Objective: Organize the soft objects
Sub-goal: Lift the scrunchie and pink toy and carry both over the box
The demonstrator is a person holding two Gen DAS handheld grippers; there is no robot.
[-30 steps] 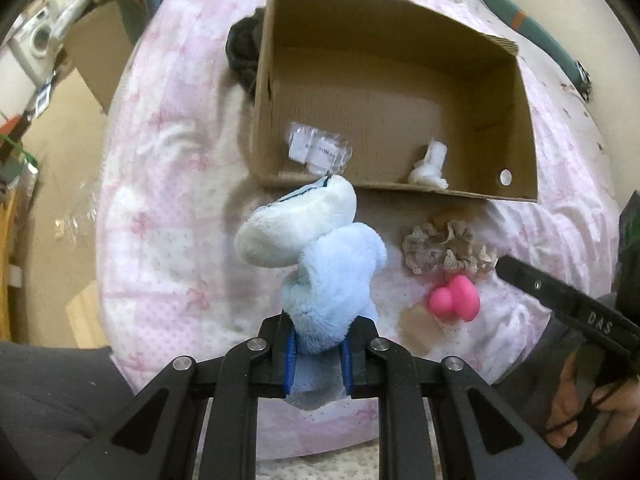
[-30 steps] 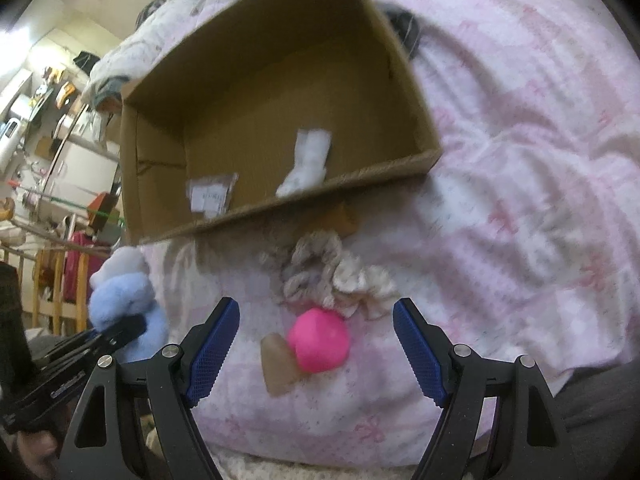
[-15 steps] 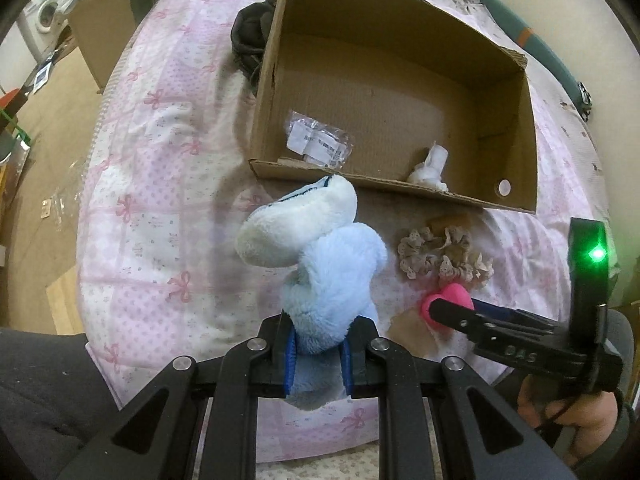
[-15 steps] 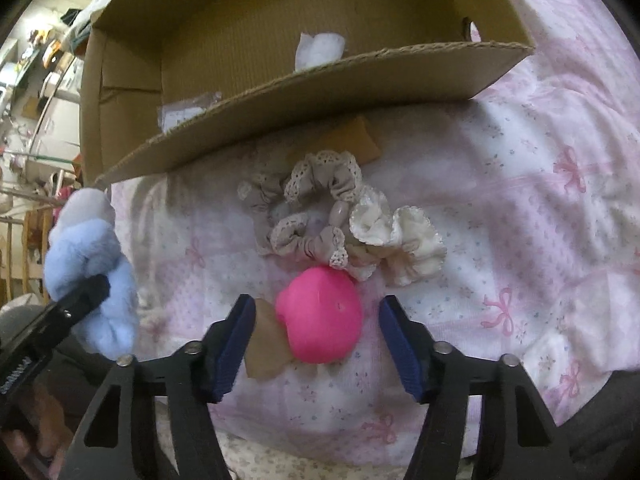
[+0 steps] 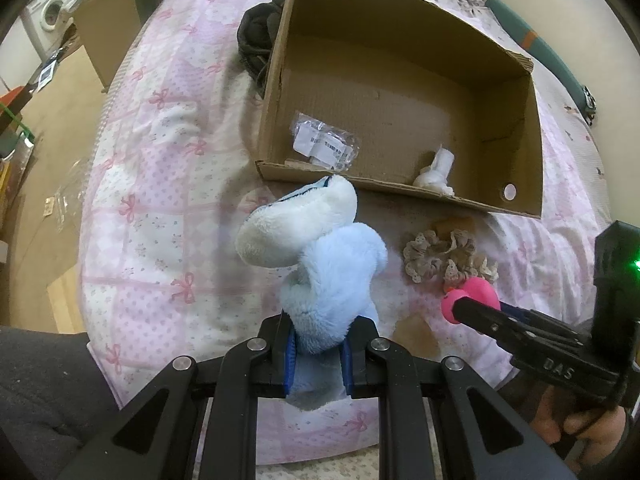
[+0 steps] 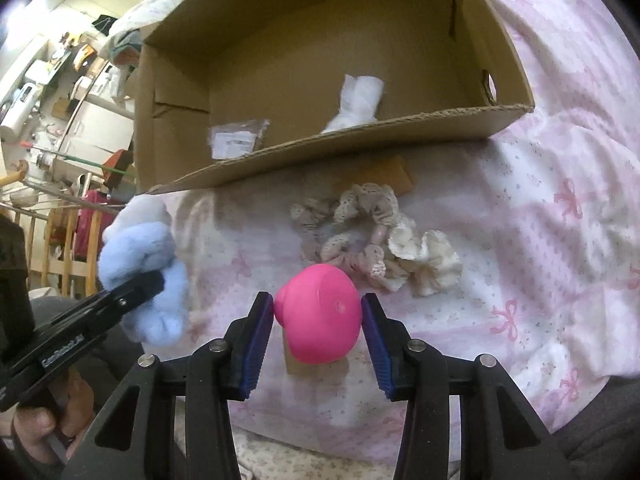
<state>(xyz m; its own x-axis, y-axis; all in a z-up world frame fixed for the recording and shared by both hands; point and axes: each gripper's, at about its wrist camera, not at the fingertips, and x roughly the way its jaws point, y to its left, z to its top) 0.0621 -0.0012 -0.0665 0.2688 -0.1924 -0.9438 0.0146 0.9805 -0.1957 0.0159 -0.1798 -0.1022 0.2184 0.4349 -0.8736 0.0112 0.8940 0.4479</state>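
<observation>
On the pink bow-print quilt [image 5: 160,168] before the open brown cardboard box [image 5: 400,92], my left gripper [image 5: 319,360] clamps the fluffy blue-and-white plush toy [image 5: 320,264], while my right gripper's [image 6: 318,330] blue pads [image 6: 256,344] pinch the rounded pink soft object [image 6: 320,316].

— The blue toy [image 5: 336,276]?
— Fluffy plush. The pink ball [image 6: 320,316] looks smooth, matt rubber.
— And the box [image 5: 400,196]?
— Matt corrugated cardboard; the scrunchies [image 6: 372,240] are lacy cloth.
</observation>
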